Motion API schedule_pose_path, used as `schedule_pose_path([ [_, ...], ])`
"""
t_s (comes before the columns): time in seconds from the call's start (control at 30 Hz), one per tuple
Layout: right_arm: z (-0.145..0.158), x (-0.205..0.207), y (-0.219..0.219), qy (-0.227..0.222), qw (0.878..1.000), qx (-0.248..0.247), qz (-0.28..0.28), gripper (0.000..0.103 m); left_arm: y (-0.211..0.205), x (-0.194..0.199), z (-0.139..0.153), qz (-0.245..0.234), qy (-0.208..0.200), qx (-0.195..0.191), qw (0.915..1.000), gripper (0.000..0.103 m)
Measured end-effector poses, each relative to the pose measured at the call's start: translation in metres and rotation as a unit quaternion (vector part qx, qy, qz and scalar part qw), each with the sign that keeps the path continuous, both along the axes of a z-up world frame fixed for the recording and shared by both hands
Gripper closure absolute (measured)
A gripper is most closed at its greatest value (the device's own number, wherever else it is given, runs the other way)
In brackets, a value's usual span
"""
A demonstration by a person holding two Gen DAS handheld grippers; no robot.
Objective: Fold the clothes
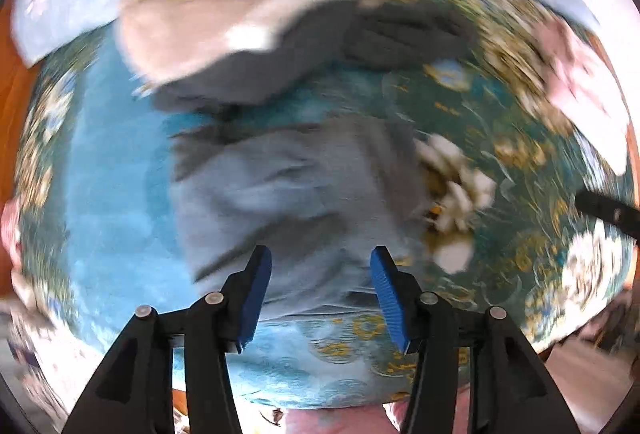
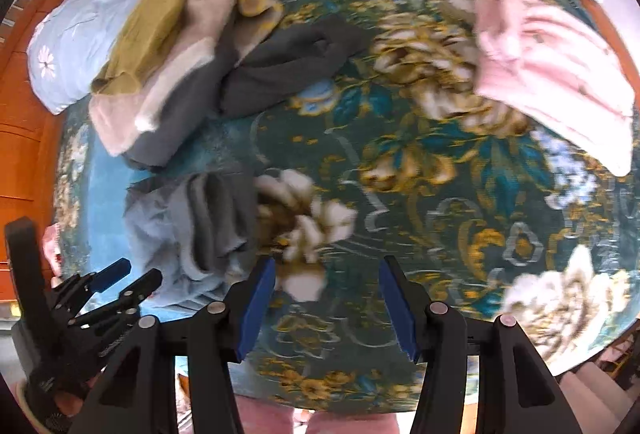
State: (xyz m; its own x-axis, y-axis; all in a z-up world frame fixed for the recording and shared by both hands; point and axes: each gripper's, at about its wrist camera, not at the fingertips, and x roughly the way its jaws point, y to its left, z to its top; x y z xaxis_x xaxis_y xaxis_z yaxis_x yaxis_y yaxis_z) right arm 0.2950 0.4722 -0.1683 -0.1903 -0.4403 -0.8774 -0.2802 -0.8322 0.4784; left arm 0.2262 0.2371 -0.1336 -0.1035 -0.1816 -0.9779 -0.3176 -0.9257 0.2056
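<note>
Right now both tools hang over the bed (image 2: 460, 194) with its teal floral cover, and neither has cloth in its grip. Left tool (image 1: 320, 266) is spread wide, blue pads apart, hovering above a crumpled grey-blue garment (image 1: 288, 194) lying loose near the bed's front edge. Right tool (image 2: 326, 278) is spread too, nothing between its pads, poised just right of that same garment (image 2: 188, 230), over bare cover. Progress looks early to middling: off to the far right sits a pink garment (image 2: 556, 74) that appears folded into a flat stack, though blur makes it hard to be sure. Far left, an unsorted heap (image 2: 192, 62) of mustard, beige and dark grey pieces waits by the pillow (image 2: 68, 46). So the grey-blue piece seems next, then the whole heap remains.
</note>
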Motion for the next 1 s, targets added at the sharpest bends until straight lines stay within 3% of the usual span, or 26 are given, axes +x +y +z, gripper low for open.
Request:
schedule_pose_path([
  [0.1,-0.005,-0.010,-0.028,0.000,0.999,-0.035,0.032,0.043,-0.050,-0.015,0.002,0.090,0.002,-0.016,0.9958,0.050],
  [0.2,-0.014,-0.022,-0.061,-0.012,0.994,-0.078,0.071,0.041,-0.109,-0.020,0.001,0.206,-0.017,-0.012,0.9784,0.050],
  [0.27,-0.020,-0.031,-0.079,-0.022,0.991,-0.104,0.084,0.040,-0.138,-0.019,0.005,0.249,-0.018,-0.011,0.9683,0.050],
  [0.57,-0.061,-0.083,-0.136,-0.059,0.984,-0.116,0.124,0.036,-0.201,-0.009,0.016,0.314,-0.028,-0.022,0.9488,0.050],
  [0.8,-0.089,-0.101,-0.159,-0.094,0.980,-0.108,0.135,0.036,-0.218,-0.009,0.006,0.336,-0.048,-0.032,0.9399,0.050],
  [0.87,-0.082,-0.103,-0.162,-0.084,0.980,-0.109,0.146,0.052,-0.217,-0.012,0.002,0.334,-0.054,-0.035,0.9403,0.050],
  [0.9,-0.077,-0.104,-0.164,-0.077,0.979,-0.107,0.154,0.074,-0.215,-0.014,0.001,0.333,-0.056,-0.036,0.9407,0.050],
  [0.93,-0.073,-0.106,-0.165,-0.066,0.979,-0.103,0.160,0.088,-0.211,-0.018,-0.002,0.330,-0.059,-0.035,0.9416,0.050],
  [1.0,-0.066,-0.111,-0.162,-0.044,0.980,-0.095,0.168,0.092,-0.204,-0.023,-0.005,0.322,-0.061,-0.033,0.9443,0.050],
])
